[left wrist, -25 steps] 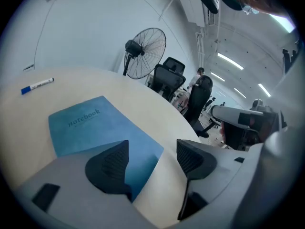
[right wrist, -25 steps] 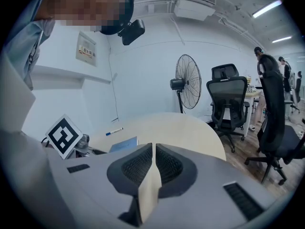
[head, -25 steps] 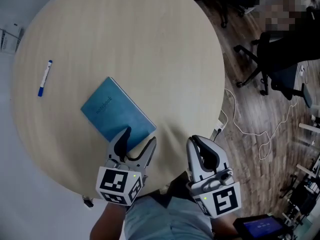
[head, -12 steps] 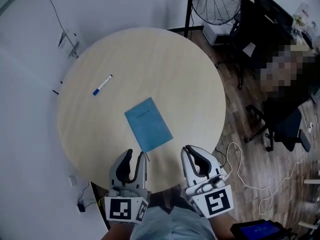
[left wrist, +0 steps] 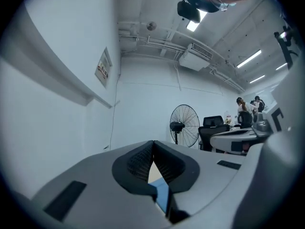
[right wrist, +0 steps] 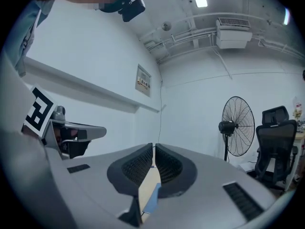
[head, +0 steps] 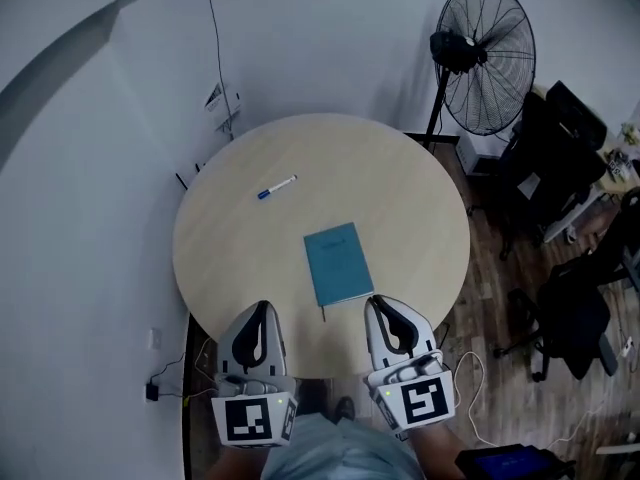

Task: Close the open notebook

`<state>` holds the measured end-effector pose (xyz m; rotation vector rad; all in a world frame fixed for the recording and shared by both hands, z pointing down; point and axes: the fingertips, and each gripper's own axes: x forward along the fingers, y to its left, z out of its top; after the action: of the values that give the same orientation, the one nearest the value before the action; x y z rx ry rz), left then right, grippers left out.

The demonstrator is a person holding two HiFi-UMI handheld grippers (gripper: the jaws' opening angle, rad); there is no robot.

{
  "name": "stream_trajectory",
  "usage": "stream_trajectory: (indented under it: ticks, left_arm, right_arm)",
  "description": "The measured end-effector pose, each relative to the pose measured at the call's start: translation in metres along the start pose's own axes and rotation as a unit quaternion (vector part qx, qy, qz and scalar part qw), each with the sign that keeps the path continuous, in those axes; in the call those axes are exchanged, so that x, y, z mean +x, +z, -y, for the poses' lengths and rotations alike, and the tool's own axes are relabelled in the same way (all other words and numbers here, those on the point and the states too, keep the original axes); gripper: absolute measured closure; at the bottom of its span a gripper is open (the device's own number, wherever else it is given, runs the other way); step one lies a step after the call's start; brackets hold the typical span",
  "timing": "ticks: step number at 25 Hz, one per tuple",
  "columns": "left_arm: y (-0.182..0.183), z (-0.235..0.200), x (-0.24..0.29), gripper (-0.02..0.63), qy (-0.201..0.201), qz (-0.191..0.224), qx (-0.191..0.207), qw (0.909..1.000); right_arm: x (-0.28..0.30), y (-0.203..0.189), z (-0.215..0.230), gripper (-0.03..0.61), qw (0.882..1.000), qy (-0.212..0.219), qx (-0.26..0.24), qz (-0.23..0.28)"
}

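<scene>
The blue notebook (head: 338, 264) lies closed and flat on the round wooden table (head: 400, 168), near its front edge. Both grippers are held level, well above the table's near rim and clear of the book. My left gripper (head: 262, 310) is shut with nothing in it; in the left gripper view its pads (left wrist: 143, 160) meet, and a strip of the notebook (left wrist: 162, 195) shows below them. My right gripper (head: 386, 305) is also shut and empty, with a sliver of the notebook (right wrist: 151, 200) under its tips (right wrist: 154, 147).
A blue-capped pen (head: 276, 187) lies on the far left part of the table. A standing fan (head: 487, 58) is behind the table on the right, next to black office chairs (head: 560, 148). A cable runs down the wall (head: 212, 38). People stand far off (left wrist: 248, 111).
Both grippers have risen and drawn back from the table, so the whole table now shows. The left jaws have gone from open to shut. The notebook has stayed put.
</scene>
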<state>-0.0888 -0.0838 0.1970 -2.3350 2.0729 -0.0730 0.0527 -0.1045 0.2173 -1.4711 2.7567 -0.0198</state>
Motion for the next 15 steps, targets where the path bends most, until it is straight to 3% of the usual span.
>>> stream_trajectory:
  ticks: [5,15]
  left_arm:
    - [0.011,-0.01,-0.023,0.595,0.021,0.016,0.01,0.9996]
    - [0.004,-0.006,-0.027,0.595,0.015,0.006,0.005,0.9999]
  right_arm:
    - [-0.007,0.004,-0.004,0.53,1.0,0.0,-0.009,0.011]
    - [-0.011,0.001,-0.013,0.532,1.0,0.013,-0.011,-0.007]
